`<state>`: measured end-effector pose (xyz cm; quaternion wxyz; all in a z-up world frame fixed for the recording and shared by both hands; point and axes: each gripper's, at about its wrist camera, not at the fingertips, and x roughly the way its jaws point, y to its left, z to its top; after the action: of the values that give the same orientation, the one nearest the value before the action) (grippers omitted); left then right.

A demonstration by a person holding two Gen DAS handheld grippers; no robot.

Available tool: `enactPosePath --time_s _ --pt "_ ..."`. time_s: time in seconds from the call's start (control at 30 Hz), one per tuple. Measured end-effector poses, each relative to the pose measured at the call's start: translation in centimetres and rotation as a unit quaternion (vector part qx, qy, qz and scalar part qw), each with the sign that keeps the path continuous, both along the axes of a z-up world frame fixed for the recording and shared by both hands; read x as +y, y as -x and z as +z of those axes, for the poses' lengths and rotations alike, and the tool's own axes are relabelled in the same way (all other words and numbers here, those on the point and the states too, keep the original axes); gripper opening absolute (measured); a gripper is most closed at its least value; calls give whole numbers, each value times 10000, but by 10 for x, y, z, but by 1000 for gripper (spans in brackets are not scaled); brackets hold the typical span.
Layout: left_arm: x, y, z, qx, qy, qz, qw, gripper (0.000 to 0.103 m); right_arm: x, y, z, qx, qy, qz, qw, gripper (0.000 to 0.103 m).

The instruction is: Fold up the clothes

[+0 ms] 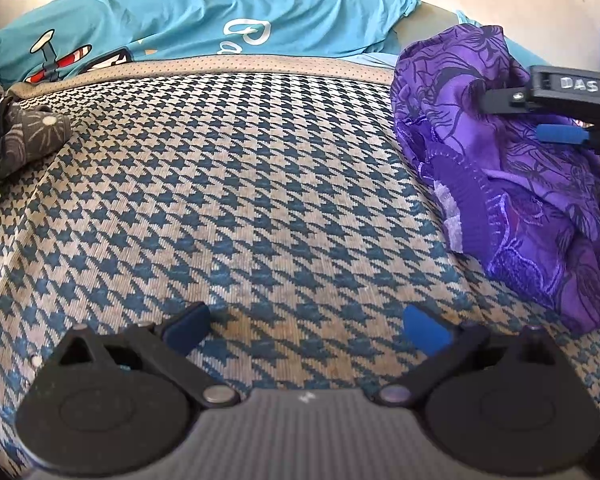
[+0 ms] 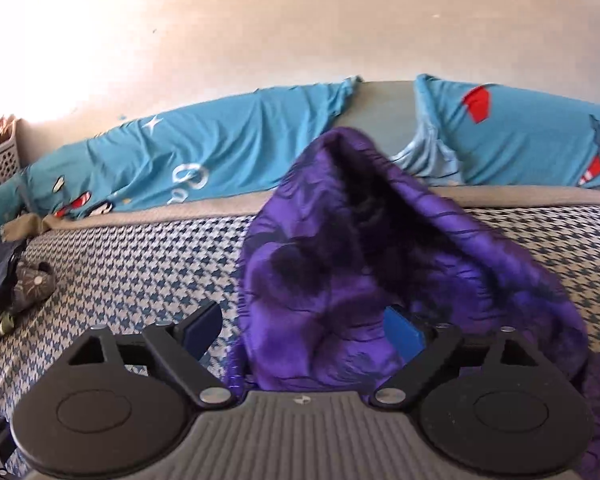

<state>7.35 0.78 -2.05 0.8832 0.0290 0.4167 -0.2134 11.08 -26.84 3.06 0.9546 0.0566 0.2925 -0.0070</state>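
A crumpled purple garment (image 2: 380, 264) with a dark leafy print is heaped on the houndstooth bedcover (image 1: 228, 184), towards the right side of the bed. The right gripper (image 2: 304, 330) sits low against the near edge of the heap with its jaws spread wide; cloth bulges up between the blue pads and drapes over the right pad (image 2: 400, 334), but the pads do not press on it. In the left wrist view the same gripper (image 1: 512, 116) reaches in from the right, over the garment. The left gripper (image 1: 306, 326) hangs above bare bedcover with its jaws wide apart and nothing between them, well apart from the garment. Along the far edge of the bed lie two blue pillows (image 1: 204, 16) printed with aeroplanes. At the left edge rests a small pile of dark folded clothes (image 1: 24, 136). A white lattice basket (image 2: 0, 160) stands beyond the bed, far left.
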Motion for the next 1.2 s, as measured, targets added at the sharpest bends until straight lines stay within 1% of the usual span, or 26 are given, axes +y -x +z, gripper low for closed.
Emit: enactPosePath --time_s 0.2,0.33,0.4,0.43,0.47,0.5,0.53,0.57,0.6,0.63,0.67,0.77,0.83,0.9,0.93,0.97,1.0,1.1,1.2 --pt "0 -1 0 16 28 25 10000 103 17 -24 -15 194 459 206 9985 90" --pt "-1 -3 -1 16 30 38 10000 103 27 -39 -27 193 1055 274 9938 90" --pt "-1 -3 -1 5 18 42 10000 103 30 -46 -33 201 1385 265 9898 75" --pt "-1 -4 -1 2 17 47 10000 103 28 -49 -35 212 1419 273 9893 63" --pt "-2 -4 -1 -1 16 53 10000 103 26 -51 -37 222 1424 264 9892 55" --pt "-2 -4 -1 -5 15 58 10000 103 22 -53 -38 231 1358 212 9902 50" --pt "-2 -5 -1 -12 7 61 10000 103 18 -54 -38 238 1273 158 9915 42" --pt "-3 -5 -1 -19 -2 64 10000 103 14 -54 -37 227 1198 125 9925 36" --pt "-3 -5 -1 -26 -10 66 10000 103 10 -53 -34 202 1116 103 9935 33" --pt "-4 -5 -1 -38 -25 60 10000 103 6 -53 -31 162 1025 72 9946 27" --pt "-4 -5 -1 -50 -39 54 10000 103 1 -51 -27 88 914 22 9958 23" --pt "-6 -4 -2 -82 -87 42 9999 103 -16 -45 -12 -154 511 -191 9984 17" --pt "-6 -4 -2 -92 -99 37 9999 103 -32 -40 -4 -318 109 -418 9986 16" --pt "-6 -4 -2 -97 -103 33 9999 103 -50 -35 4 -495 -214 -705 9961 15" --pt "-6 -3 -2 -101 -106 30 9999 103 -57 -33 7 -580 -249 -863 9943 14" --pt "-6 -3 -2 -104 -109 27 9999 103 -64 -31 10 -666 -285 -1021 9921 9" --pt "-6 -3 -2 -108 -113 24 9999 103 -71 -28 13 -747 -307 -1192 9896 7" --pt "-7 -1 -2 -126 -140 3 9998 103 -89 -21 20 -885 -316 -1734 9804 7" --pt "-8 0 -2 -158 -194 -16 9997 103 -111 -14 21 -844 -419 -2121 9727 7"
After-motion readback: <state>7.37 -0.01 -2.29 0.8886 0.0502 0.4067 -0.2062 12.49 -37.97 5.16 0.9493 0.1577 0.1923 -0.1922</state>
